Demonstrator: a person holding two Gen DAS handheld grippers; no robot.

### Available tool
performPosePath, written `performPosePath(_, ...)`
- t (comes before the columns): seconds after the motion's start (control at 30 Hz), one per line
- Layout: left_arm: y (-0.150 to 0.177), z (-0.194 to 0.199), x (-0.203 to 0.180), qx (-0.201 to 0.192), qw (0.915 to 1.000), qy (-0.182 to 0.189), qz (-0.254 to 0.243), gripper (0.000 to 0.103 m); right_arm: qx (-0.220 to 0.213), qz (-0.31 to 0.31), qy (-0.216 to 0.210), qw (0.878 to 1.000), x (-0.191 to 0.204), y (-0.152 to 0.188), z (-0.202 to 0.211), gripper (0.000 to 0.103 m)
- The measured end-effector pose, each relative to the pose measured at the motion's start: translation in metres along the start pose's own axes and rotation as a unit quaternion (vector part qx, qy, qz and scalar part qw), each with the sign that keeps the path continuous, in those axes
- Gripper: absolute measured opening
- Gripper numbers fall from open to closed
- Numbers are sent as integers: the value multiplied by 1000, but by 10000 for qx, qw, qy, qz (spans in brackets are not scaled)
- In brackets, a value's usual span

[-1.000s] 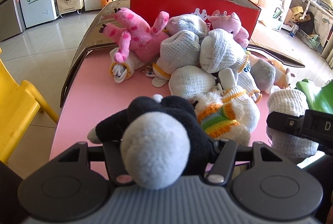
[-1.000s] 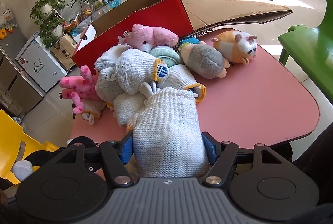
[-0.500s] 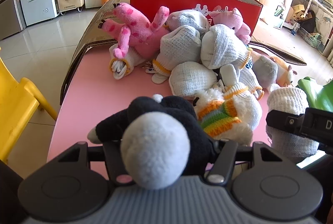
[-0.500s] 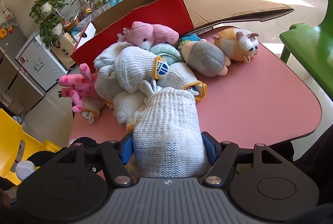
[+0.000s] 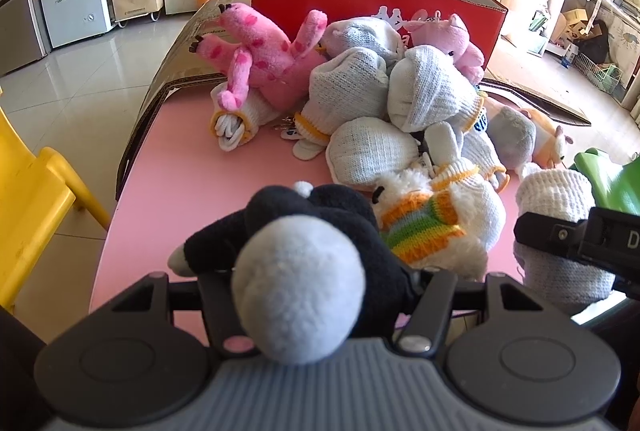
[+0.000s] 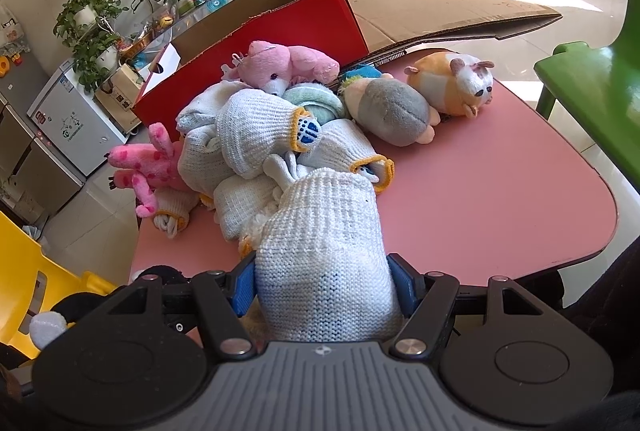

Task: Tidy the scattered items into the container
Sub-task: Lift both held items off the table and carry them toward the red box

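In the left wrist view my left gripper (image 5: pixel 324 295) is shut on a black plush toy (image 5: pixel 320 215) with a pale grey pompom, low over the near edge of the pink table (image 5: pixel 200 183). My right gripper (image 6: pixel 324 283) is shut on a white knitted glove bundle (image 6: pixel 324 223), its blue pads pressing both sides. Ahead lies a heap of glove bundles (image 6: pixel 256 135) and plush toys: a pink spotted one (image 5: pixel 264 59), a pink bear (image 6: pixel 272 67), and a white one in a rainbow sweater (image 5: pixel 432 223). The open red cardboard box (image 5: pixel 376 7) stands behind the heap.
A grey plush (image 6: pixel 392 111) and an orange hamster plush (image 6: pixel 452 79) lie on the table's right side. Flattened cardboard flaps (image 6: pixel 440 11) spread beside the box. A yellow chair (image 5: pixel 28 183) stands left of the table and a green chair (image 6: pixel 592 91) right of it.
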State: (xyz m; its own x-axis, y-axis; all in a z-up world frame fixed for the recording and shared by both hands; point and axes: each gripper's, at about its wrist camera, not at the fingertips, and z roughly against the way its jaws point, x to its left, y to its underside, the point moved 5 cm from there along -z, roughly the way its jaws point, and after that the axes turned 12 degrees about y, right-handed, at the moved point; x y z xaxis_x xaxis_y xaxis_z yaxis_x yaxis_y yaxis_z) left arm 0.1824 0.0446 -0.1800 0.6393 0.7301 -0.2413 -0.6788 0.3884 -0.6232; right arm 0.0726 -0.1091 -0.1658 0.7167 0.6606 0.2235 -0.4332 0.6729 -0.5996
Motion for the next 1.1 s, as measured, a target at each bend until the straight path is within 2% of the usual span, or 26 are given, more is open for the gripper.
performPosePath(1.1, -11, -1, -11, -186, 9998, 106, 28, 59, -41, -124, -212, 9997, 5, -8, -1, 67)
